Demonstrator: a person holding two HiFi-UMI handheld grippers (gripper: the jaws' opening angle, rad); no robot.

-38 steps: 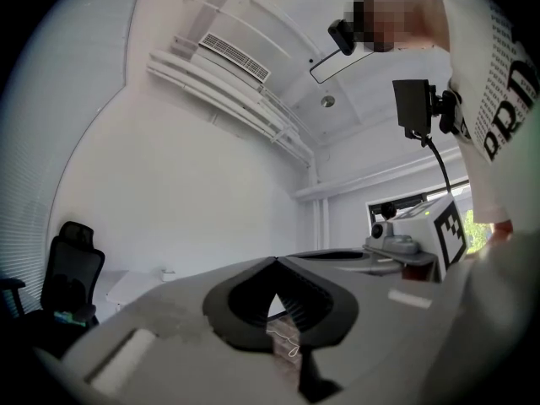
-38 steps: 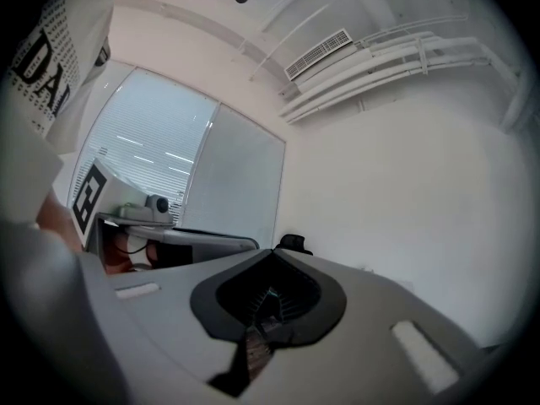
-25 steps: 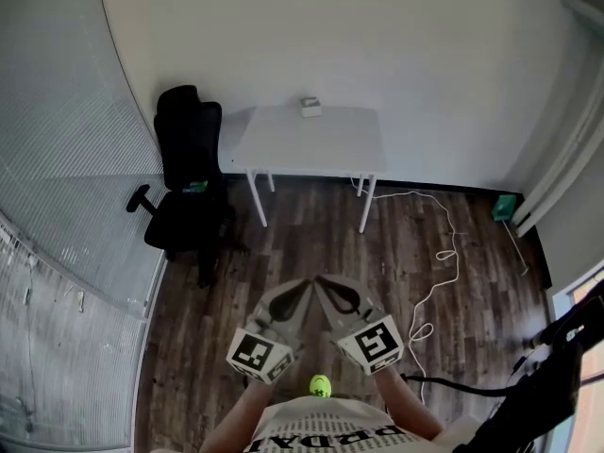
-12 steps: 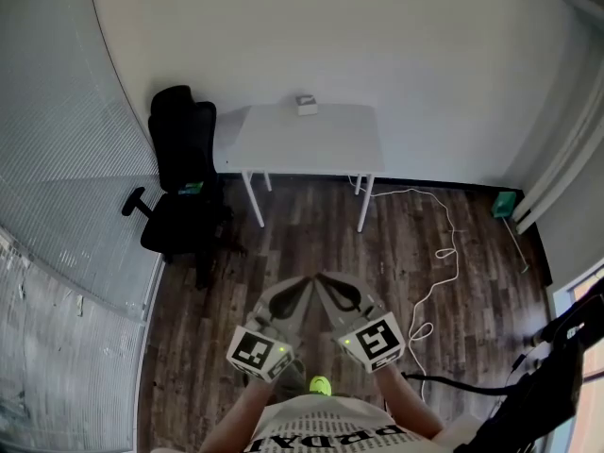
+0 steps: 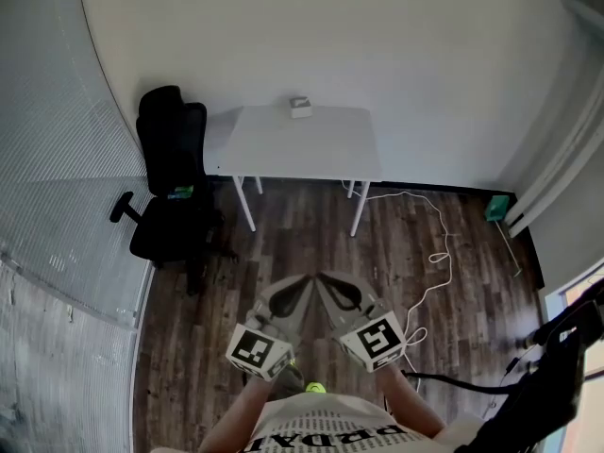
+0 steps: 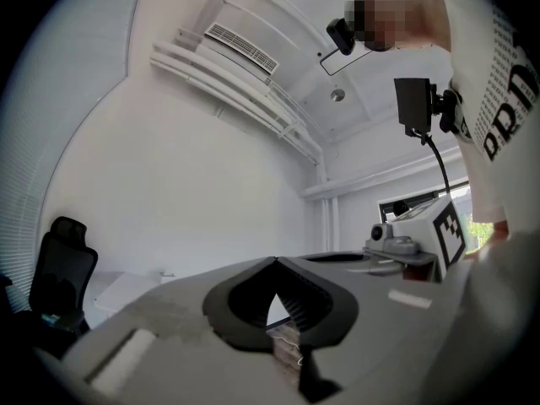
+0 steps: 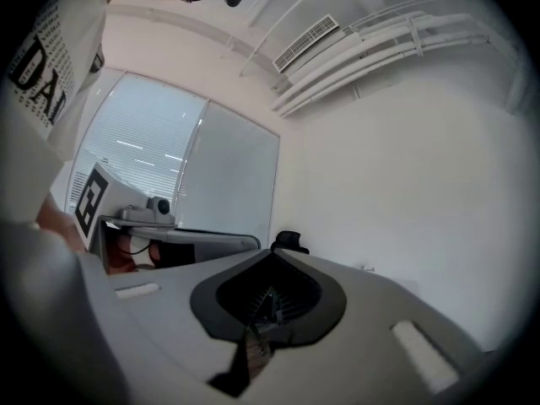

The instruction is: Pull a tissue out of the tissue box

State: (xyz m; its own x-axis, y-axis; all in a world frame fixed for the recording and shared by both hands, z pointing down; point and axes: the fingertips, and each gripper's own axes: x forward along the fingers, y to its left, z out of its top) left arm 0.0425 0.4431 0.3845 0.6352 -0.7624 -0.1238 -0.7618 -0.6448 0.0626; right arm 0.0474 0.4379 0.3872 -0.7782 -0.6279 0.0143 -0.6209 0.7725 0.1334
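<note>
Approach stage, nothing grasped yet. We held both tools low in front of us, side by side. The left hand-held gripper (image 6: 274, 261) had its jaws closed tip to tip with nothing between them. The right hand-held gripper (image 7: 272, 253) was the same, closed and empty.

The tissue box (image 5: 300, 108) sat at 12 o'clock from us, on the far edge of the white table (image 5: 283, 149), against the wall and well apart from both tools. A black chair (image 5: 170, 192) stood at 10 o'clock beside the table. A white cable (image 5: 436, 253) trailed over the floor at 2 o'clock.

From here the tissue box was too small to show whether a tissue stood out of its slot.

Handling, our judgement:
- The tissue should be very light, soft and limp, and easy to tear.
- Best to pinch it at whatever tuft shows at the slot, taking several folds rather than a corner.
- The tissue box looked small and probably light, so it may lift or slide with the pull.
- One tool should press the box top beside the slot while the other draws straight up.
- Both jaws must open first.
</note>
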